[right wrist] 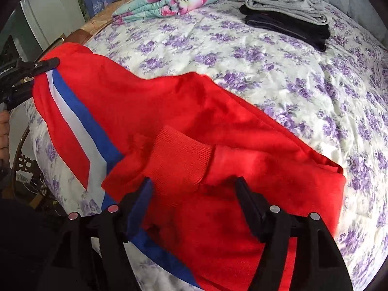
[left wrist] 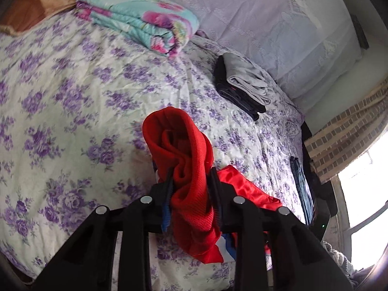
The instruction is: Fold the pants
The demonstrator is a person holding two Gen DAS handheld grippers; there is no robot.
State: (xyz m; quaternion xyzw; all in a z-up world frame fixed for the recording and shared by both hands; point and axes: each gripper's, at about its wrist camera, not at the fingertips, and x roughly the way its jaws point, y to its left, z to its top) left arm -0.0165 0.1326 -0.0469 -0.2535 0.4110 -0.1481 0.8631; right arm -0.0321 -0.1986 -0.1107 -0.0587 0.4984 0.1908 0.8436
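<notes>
Red pants (right wrist: 194, 111) (blue-white stripe) span the bedspread (right wrist: 278, 72) between 2 claws.

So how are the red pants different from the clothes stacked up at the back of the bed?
The red pants are bright red with a blue and white stripe; the stacked clothes are grey and dark. The pants lie spread out and bunched, with one end pinched in the left gripper; the stack is neatly folded, with nothing touching it. Both lie on the flowery bed.

The pants (right wrist: 218, 126) are red with a white and blue stripe. The bedspread (left wrist: 72, 92) is cream with purple flowers.
</notes>
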